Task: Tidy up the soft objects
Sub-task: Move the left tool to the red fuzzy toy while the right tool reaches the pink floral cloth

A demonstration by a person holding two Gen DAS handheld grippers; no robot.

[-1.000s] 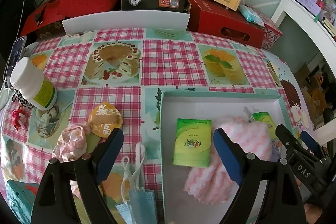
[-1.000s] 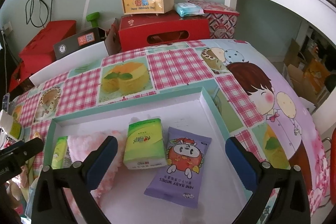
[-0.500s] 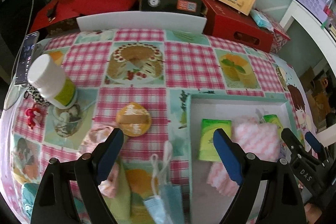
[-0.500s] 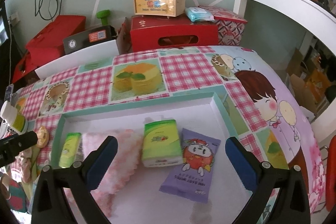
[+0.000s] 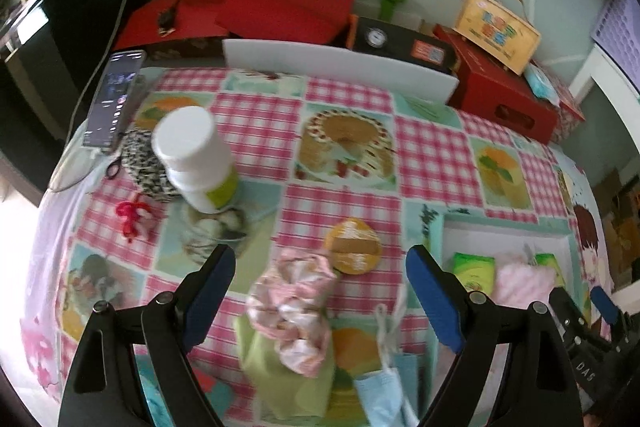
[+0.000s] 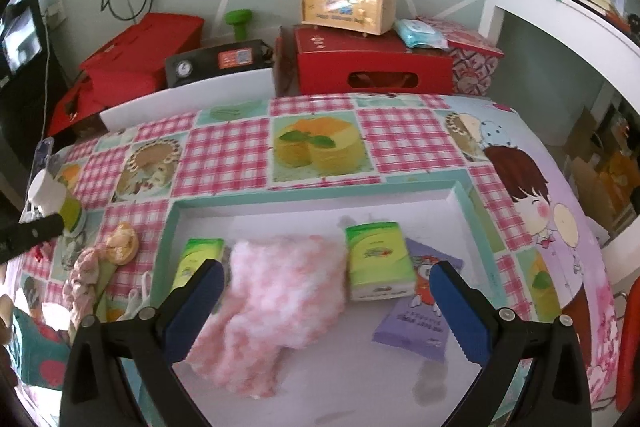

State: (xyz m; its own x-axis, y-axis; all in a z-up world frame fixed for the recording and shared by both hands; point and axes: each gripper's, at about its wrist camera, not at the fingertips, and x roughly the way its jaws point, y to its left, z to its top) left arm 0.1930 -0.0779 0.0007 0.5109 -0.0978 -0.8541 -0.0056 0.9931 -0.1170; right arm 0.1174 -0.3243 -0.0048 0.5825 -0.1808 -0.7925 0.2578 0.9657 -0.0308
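My left gripper (image 5: 320,291) is open above a pink floral scrunchie (image 5: 294,311) that lies on a light green cloth (image 5: 288,375) on the checked tablecloth. A blue face mask (image 5: 386,383) lies just right of them. My right gripper (image 6: 326,301) is open over the white tray (image 6: 460,203), nothing between its pads. In the tray lie a fluffy pink-and-white towel (image 6: 276,299), two green tissue packs (image 6: 378,261) (image 6: 196,261) and a purple baby-wipes pack (image 6: 416,315). The right gripper's tip (image 5: 592,327) shows at the left view's right edge.
A white bottle (image 5: 196,159) stands at the left beside a black-and-white scrunchie (image 5: 142,163), a red hair clip (image 5: 130,215) and a phone (image 5: 114,99). An orange round cushion (image 5: 352,247) lies near the tray. Red boxes (image 6: 372,67) and a white board (image 5: 340,67) line the far table edge.
Both grippers have shifted left and risen slightly. The left one has left the tray and now hangs over the pink scrunchie and green cloth. The right one now faces the towel.
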